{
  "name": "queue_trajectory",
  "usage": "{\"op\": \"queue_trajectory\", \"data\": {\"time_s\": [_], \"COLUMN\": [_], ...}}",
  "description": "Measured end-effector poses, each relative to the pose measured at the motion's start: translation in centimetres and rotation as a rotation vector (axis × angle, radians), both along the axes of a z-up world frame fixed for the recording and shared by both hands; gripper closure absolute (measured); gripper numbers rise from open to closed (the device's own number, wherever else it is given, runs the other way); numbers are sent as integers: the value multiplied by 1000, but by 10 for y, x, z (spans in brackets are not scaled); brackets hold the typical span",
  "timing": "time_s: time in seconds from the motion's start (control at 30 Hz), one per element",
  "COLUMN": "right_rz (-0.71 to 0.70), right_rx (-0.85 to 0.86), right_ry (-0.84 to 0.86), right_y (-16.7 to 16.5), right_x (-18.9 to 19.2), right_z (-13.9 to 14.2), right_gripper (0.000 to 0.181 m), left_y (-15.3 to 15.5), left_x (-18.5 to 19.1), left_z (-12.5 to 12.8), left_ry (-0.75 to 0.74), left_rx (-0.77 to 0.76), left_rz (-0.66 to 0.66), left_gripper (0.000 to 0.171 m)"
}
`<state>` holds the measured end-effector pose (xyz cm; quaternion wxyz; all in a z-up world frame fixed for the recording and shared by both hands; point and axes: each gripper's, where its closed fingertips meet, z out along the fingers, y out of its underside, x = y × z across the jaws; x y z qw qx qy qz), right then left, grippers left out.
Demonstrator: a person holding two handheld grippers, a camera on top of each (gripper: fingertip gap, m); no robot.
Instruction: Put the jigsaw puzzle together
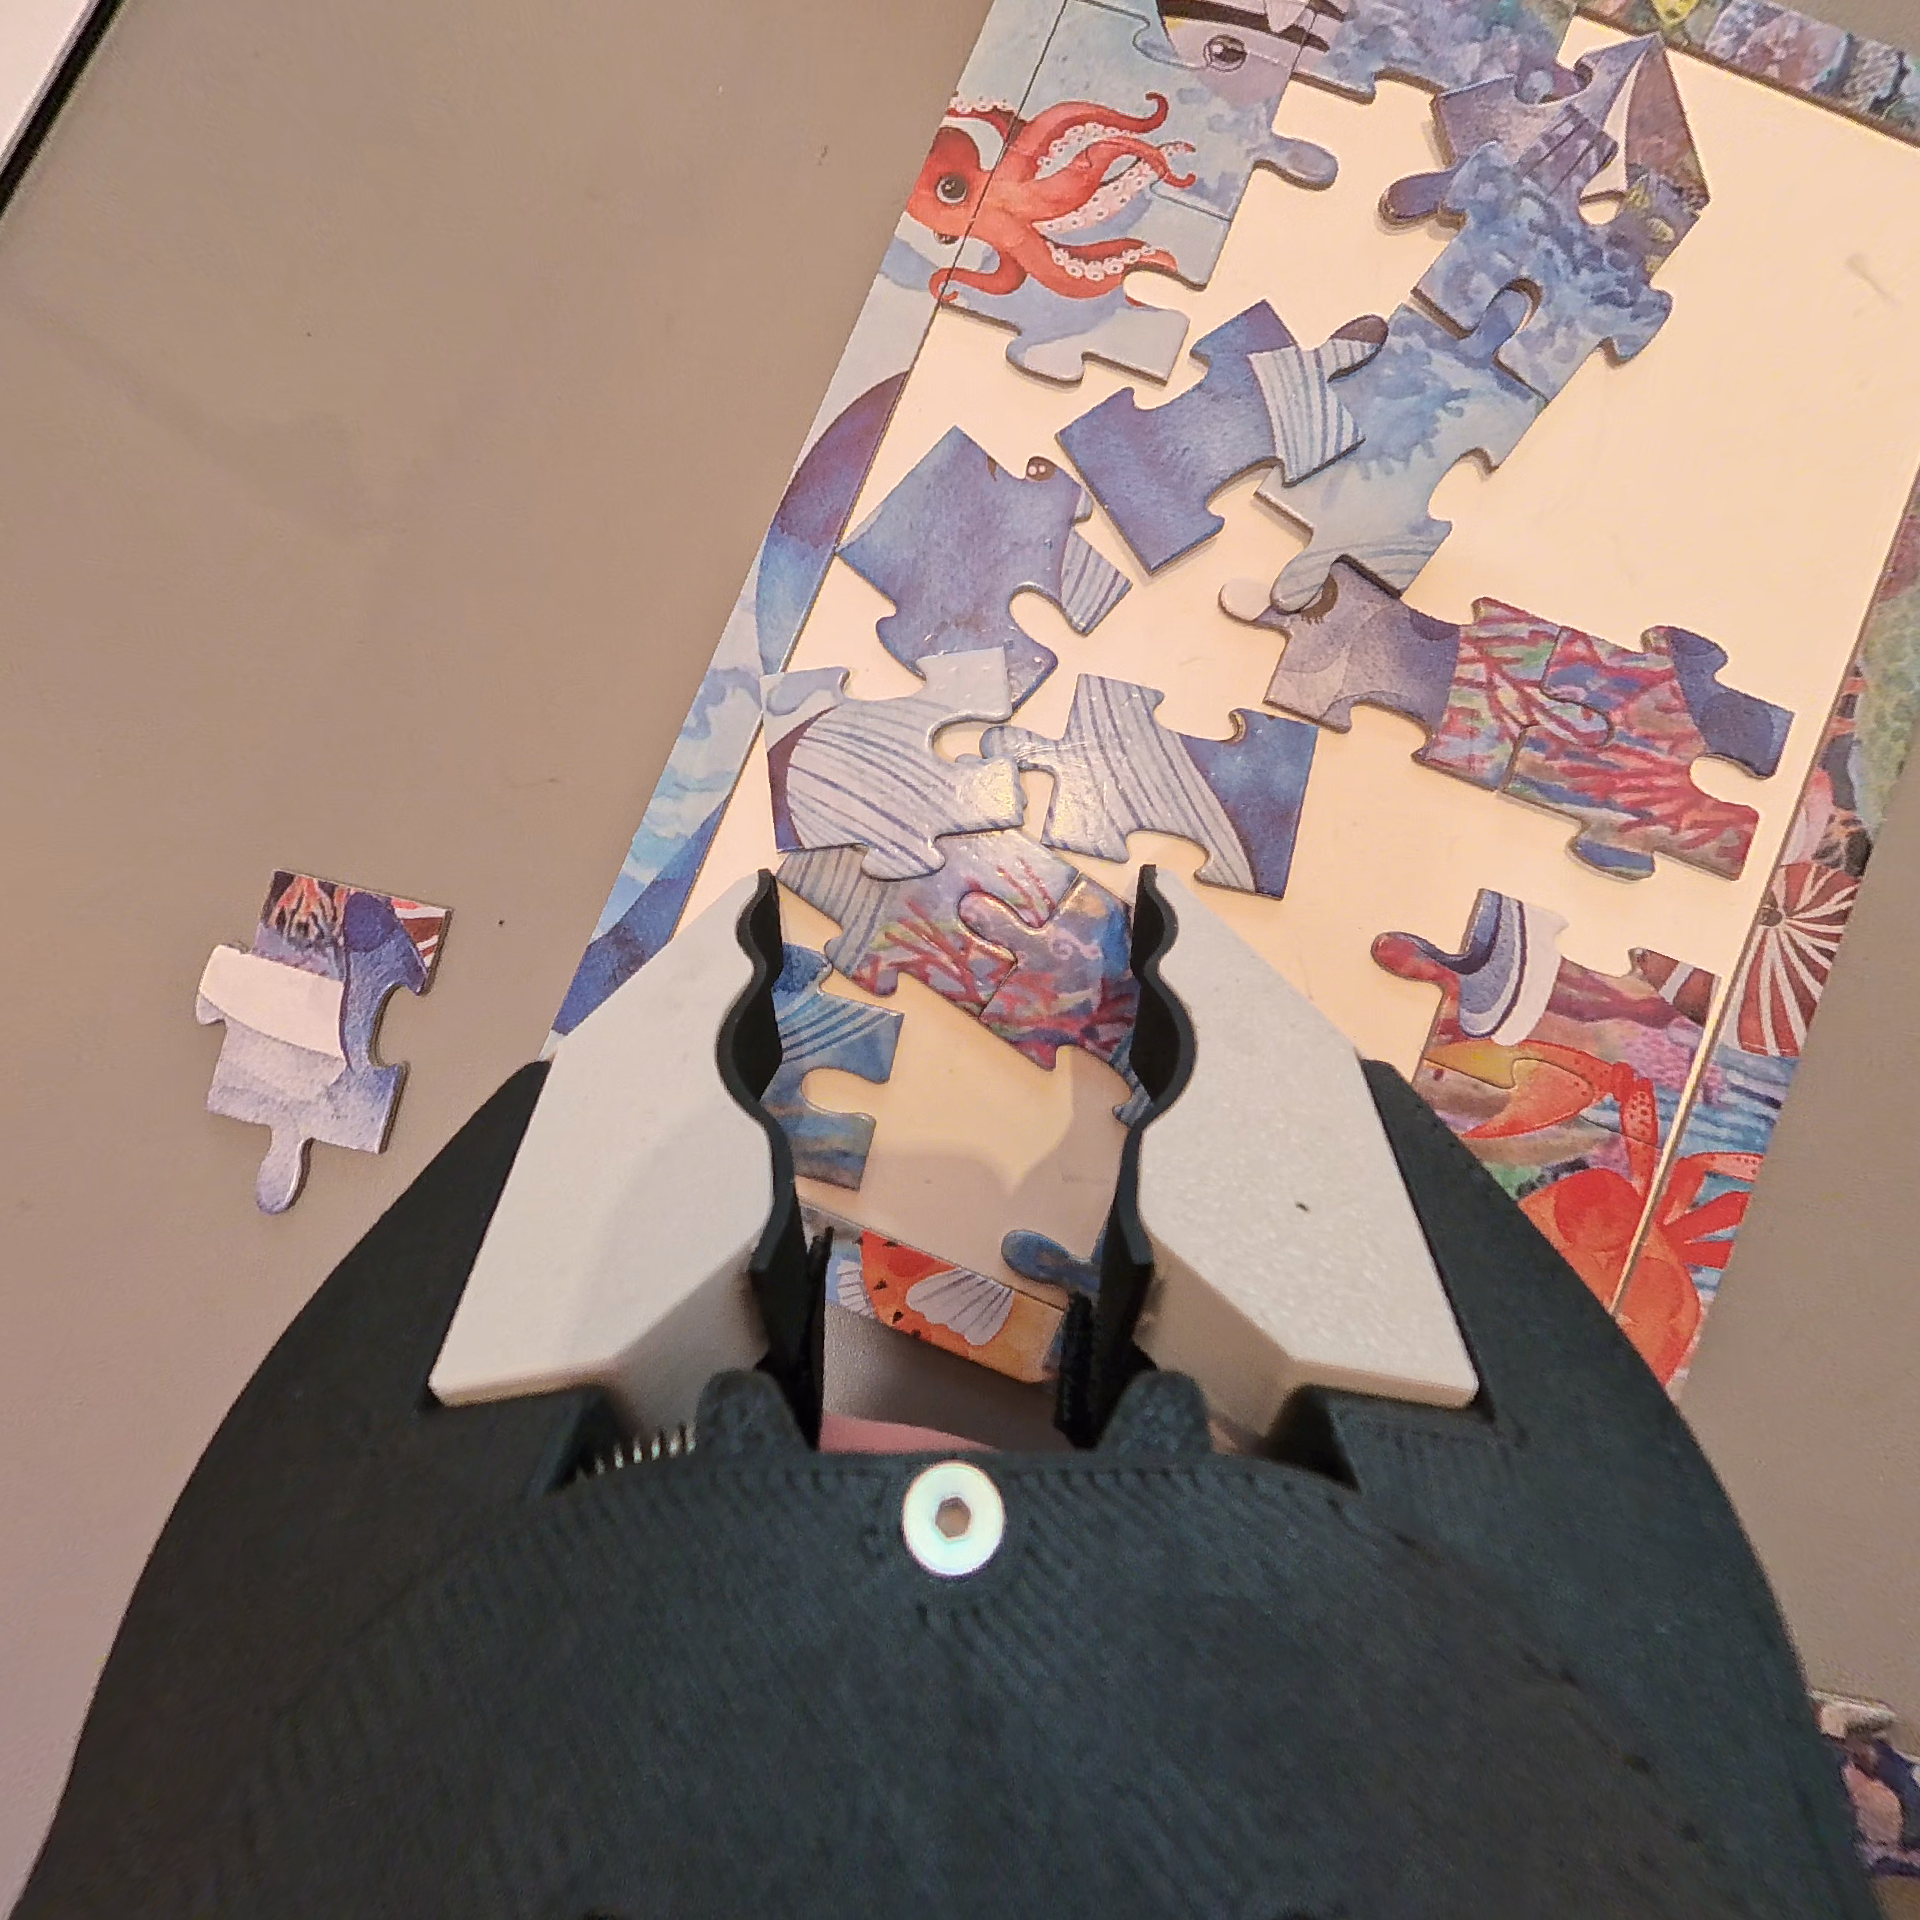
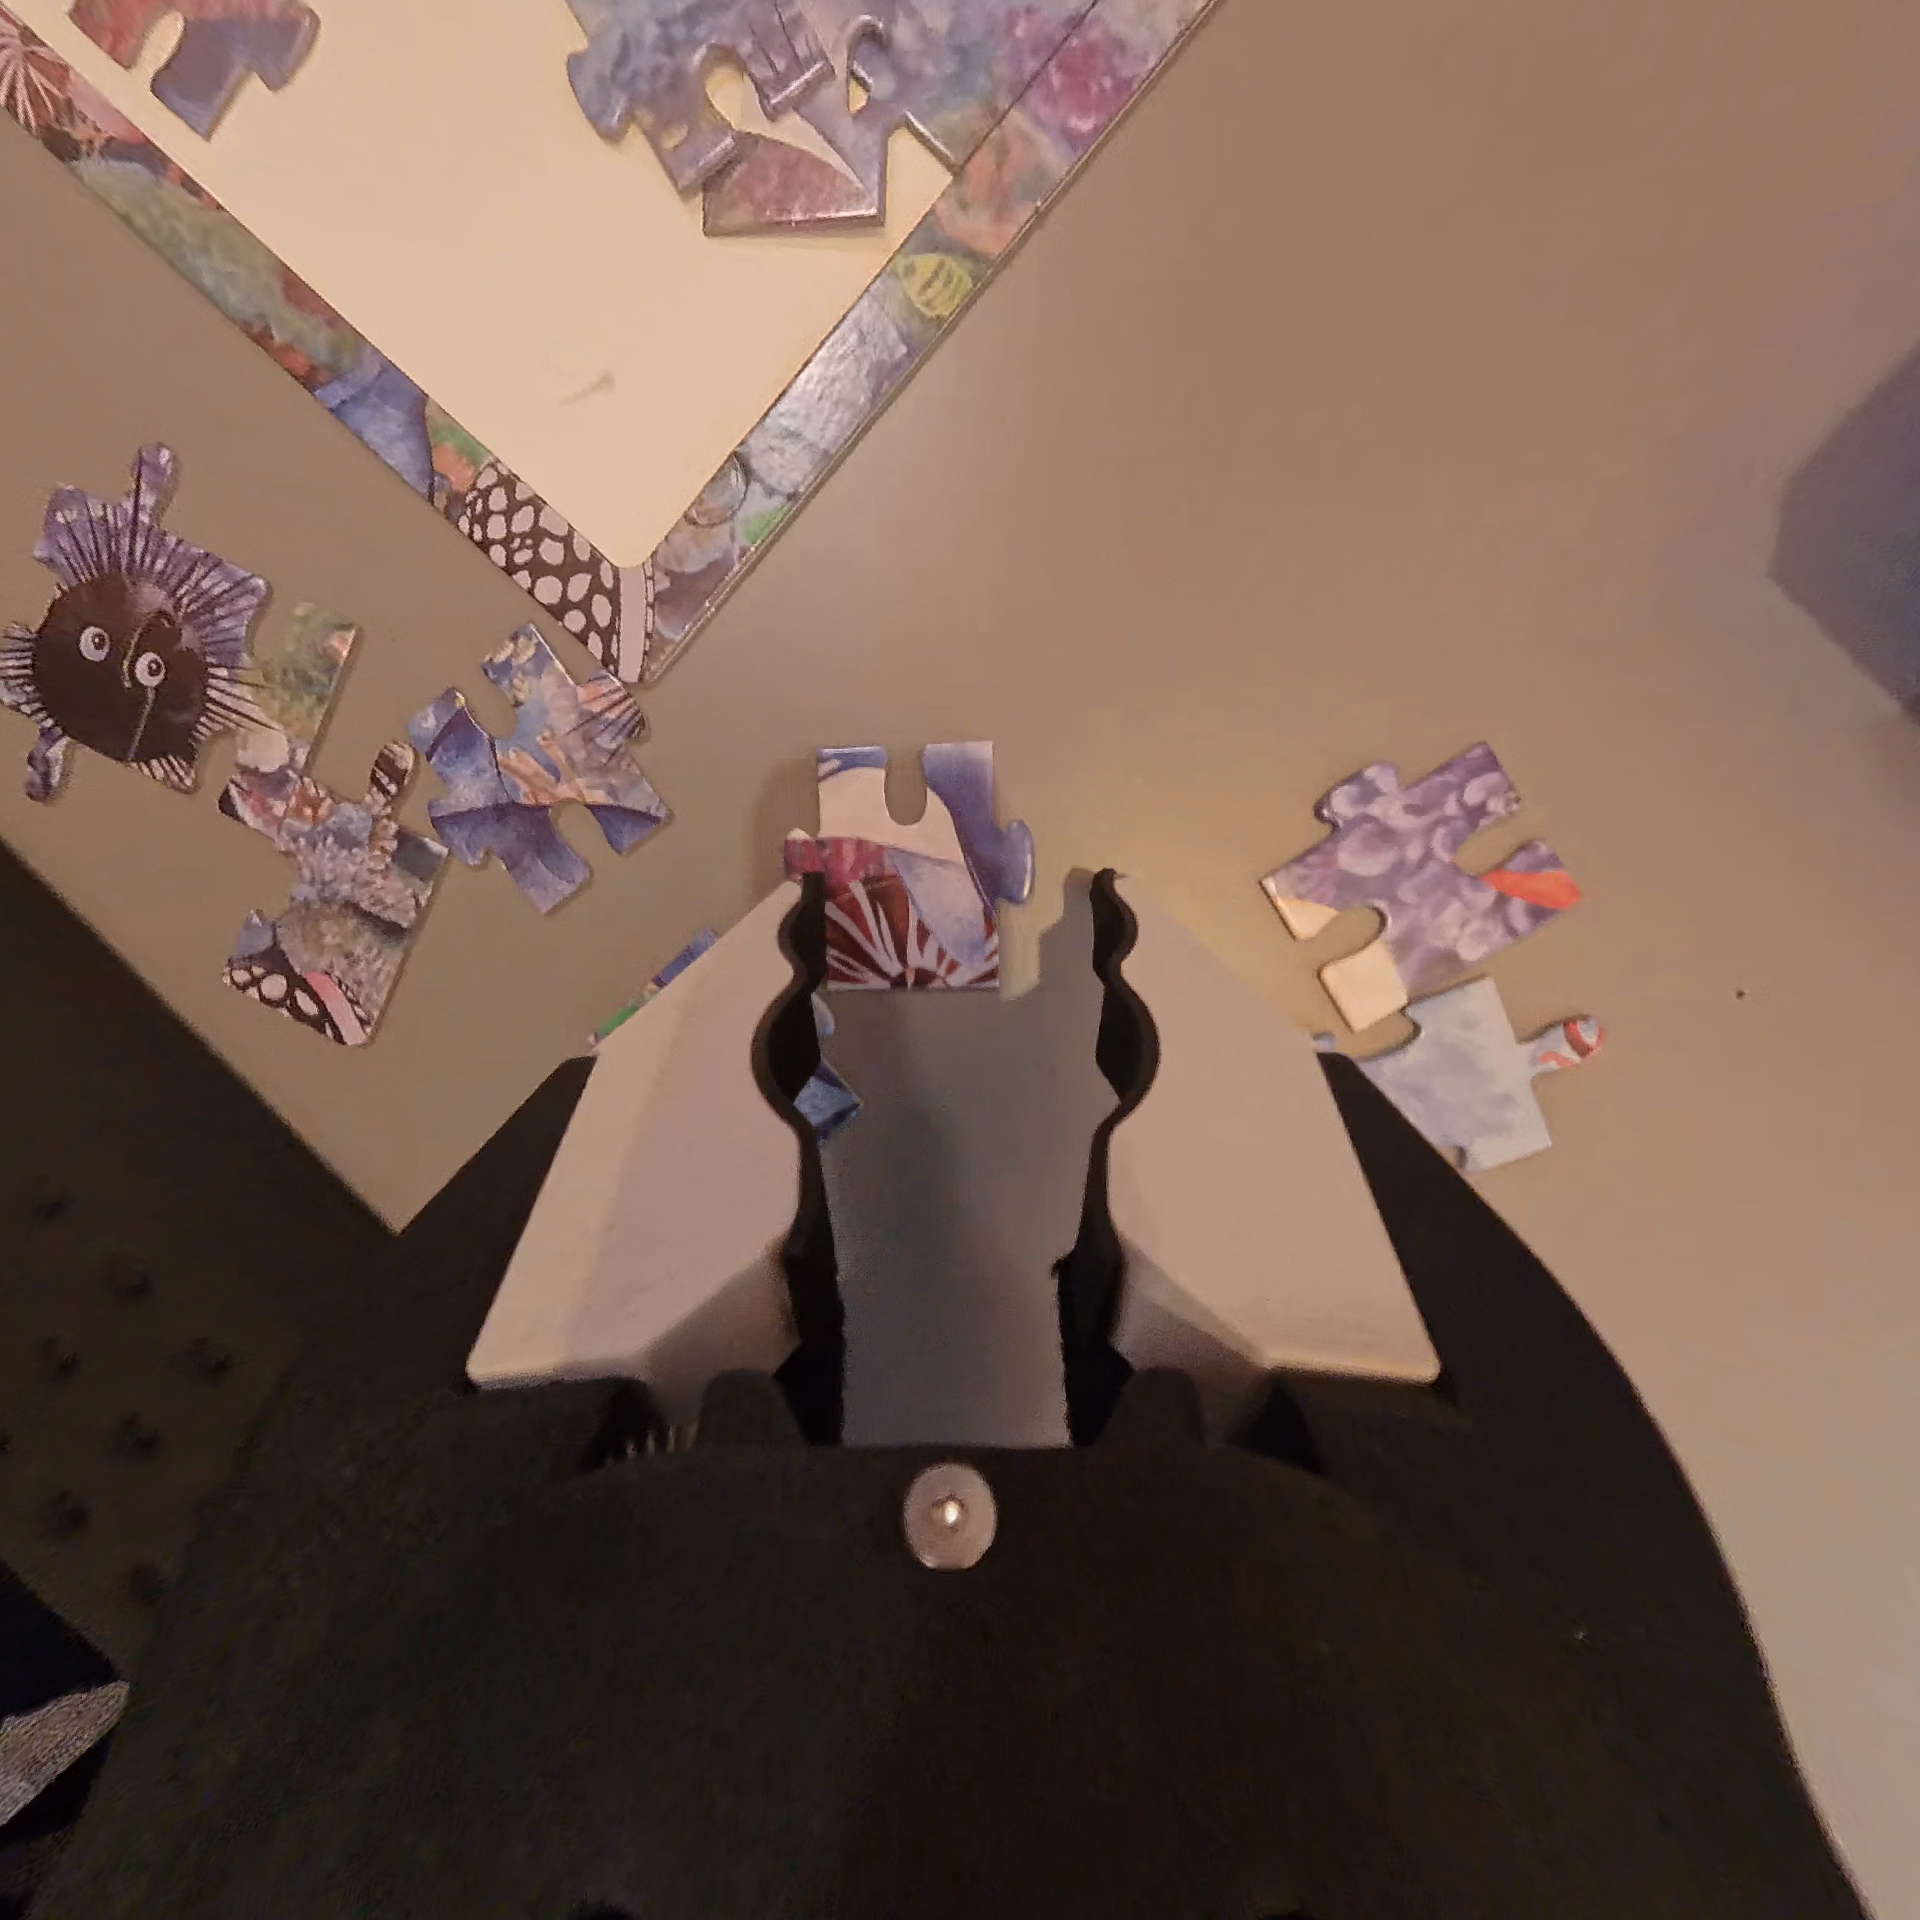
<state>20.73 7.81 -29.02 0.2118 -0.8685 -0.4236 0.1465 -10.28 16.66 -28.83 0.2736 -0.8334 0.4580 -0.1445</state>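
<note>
- The left claw (image 1: 951,894) is spread wide and grips nothing; it hovers over the near part of the puzzle tray (image 1: 1475,488), its fingers framing a coral-patterned piece (image 1: 1023,961) lying on the tray's cream base.
- The tray sits on a grey-brown counter (image 1: 416,520); it has a printed sea-life border and a pale inner field, part filled.
- At the tray's far left corner, pieces showing an orange octopus (image 1: 1049,197) are joined and set against the border.
- Several blue whale pieces (image 1: 966,551) lie loose and askew in the middle of the tray, some overlapping each other.
- Toward the tray's right side, a joined pair with pink coral (image 1: 1600,748) lies close to the border, and nearer the camera a red crab section (image 1: 1621,1132) sits in place at the edge.
- A lone piece (image 1: 317,1029) lies on the counter left of the tray, well apart from it.
- The right claw (image 2: 951,883) is also spread and empty, poised above the counter outside the tray's corner (image 2: 634,613).
- Just beyond its tips lies a piece with red-and-white stripes and blue (image 2: 914,873); the left finger (image 2: 686,1132) overlaps the piece's lower left edge in this view, and whether it touches I cannot tell.
- To the left on the counter lie a black spiky urchin piece (image 2: 125,655), a spotted reef piece (image 2: 322,914) and a blue piece (image 2: 540,769).
- To the right lie a purple piece (image 2: 1423,862) and a pale blue one (image 2: 1465,1081), touching each other.
</note>
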Motion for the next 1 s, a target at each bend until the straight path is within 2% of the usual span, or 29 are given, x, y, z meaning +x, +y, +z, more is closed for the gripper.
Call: {"op": "queue_trajectory", "data": {"time_s": [0.1,0.2,0.37,0.43,0.63,0.7,0.83,0.93,1.0], "right_rz": [12,16,29,30,55,63,50,30,17], "right_rx": [13,10,6,2,-46,-37,15,33,56], "right_ry": [-9,-8,-7,-9,-20,-38,-86,-67,-57], "right_y": [1,0,-3,-4,-18,-21,-19,-20,-19], "right_x": [-6,-9,-13,-14,-14,-16,-16,-22,-23], "right_z": [0,0,1,2,3,2,0,1,1], "right_gripper": [148,149,168,169,131,128,135,150,150], "left_y": [0,-1,-3,-3,-5,-5,-6,-6,-6], "left_x": [-1,-1,-2,-2,-3,-3,-3,-4,-4], "left_z": [0,0,0,0,1,2,2,2,2], "left_ry": [-1,-1,5,6,3,1,2,4,6], "left_rx": [-1,-5,-11,-15,-27,-30,-32,-32,-32], "left_rz": [-1,-4,-9,-8,-10,-8,-6,-6,-7], "left_gripper": [106,104,104,104,105,105,106,106,106]}}
